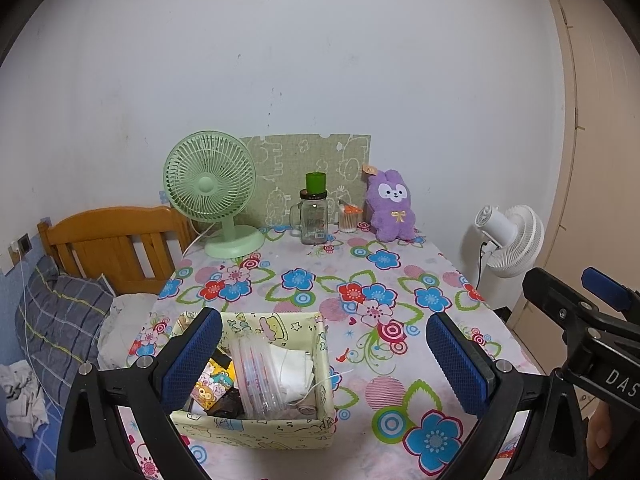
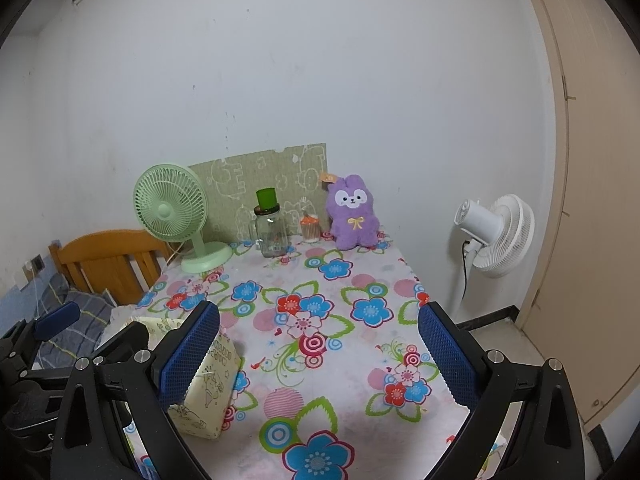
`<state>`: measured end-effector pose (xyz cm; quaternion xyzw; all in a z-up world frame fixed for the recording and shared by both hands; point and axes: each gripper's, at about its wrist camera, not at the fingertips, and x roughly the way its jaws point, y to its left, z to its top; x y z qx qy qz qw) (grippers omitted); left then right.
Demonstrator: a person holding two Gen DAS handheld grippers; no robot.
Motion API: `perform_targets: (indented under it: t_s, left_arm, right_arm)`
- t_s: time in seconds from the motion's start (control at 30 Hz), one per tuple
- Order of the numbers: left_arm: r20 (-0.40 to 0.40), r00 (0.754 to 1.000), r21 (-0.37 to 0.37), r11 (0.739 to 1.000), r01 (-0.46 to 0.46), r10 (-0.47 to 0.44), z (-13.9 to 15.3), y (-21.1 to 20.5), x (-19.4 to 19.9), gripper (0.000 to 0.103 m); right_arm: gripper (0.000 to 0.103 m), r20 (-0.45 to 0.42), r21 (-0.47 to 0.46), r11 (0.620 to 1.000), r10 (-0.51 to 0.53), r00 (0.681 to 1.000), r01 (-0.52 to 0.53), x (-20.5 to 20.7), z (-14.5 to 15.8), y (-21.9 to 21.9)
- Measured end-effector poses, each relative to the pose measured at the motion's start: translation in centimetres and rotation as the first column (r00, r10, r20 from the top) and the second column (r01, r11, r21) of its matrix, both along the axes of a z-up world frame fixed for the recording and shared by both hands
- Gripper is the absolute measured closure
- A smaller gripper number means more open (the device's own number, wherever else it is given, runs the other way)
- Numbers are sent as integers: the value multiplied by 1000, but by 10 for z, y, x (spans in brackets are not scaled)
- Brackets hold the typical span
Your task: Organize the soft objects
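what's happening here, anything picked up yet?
Nothing yet. A person holds both grippers over the floral table, jaws open and empty. The left gripper hovers above the cream storage box of soft items. The right gripper hangs over bare cloth. The purple plush bunny sits untouched at the back.

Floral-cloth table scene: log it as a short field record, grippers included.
surface: table under a flower-print cloth
soft item: purple plush rabbit with a yellow bow, upright at the far edge against the wall
container: pale yellow cartoon-print fabric box, near edge, holding clear plastic bags and small packets
far row: mint green desk fan, clear glass handled jar with a green cup on top, small tub of cotton swabs
left gripper: open, above the box, empty
right gripper: open, over bare cloth, empty
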<state>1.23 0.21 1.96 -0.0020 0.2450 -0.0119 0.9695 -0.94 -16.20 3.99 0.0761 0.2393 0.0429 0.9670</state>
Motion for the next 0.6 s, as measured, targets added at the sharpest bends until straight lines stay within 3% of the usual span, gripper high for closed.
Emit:
perform_targets:
  t_s: [0.6]
  left_arm:
    - [-3, 1000, -3, 1000, -9, 9, -5, 3, -1, 0]
  right_arm:
    - [2, -6, 2, 1000, 2, 1000, -2, 1, -3, 3]
